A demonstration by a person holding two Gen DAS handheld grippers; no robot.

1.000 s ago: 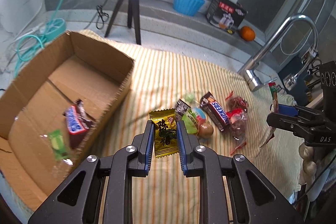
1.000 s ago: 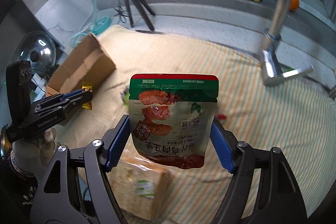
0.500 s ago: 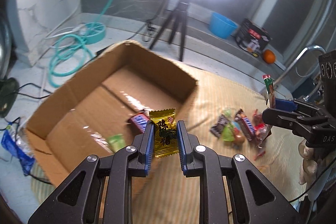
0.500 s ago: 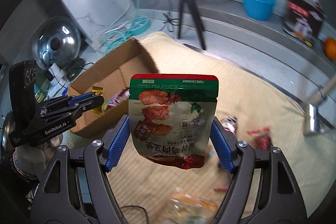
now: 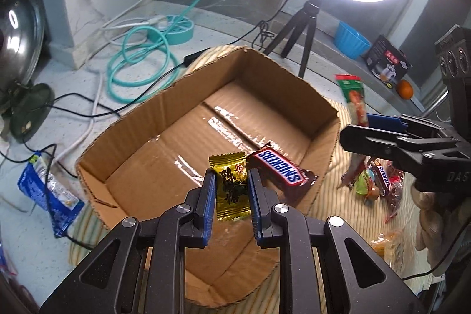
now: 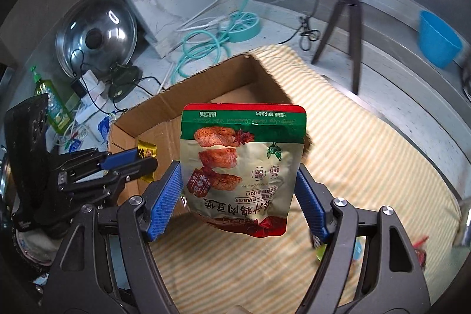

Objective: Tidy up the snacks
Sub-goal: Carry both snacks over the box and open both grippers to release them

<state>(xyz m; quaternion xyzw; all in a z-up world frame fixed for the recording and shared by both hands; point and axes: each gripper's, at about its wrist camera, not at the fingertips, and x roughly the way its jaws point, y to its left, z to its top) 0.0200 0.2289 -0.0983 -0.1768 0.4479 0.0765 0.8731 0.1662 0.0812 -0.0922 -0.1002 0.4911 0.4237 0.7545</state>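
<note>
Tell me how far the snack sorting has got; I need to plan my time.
Done: a Snickers lies in the box. In hand: the left gripper holds a yellow candy over the box; the right gripper holds a pouch. Left: a pile on the cloth.

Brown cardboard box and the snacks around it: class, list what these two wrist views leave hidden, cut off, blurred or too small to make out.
- Brown cardboard box: left wrist view, near floor hidden by the left gripper and its yellow wrapped candy.
- Same box, right wrist view: interior largely covered by the green-and-red snack pouch in the right gripper.
- Loose snack pile: left wrist view, partly behind the right gripper, blurred.
- Pouch's small print: too small.
</note>
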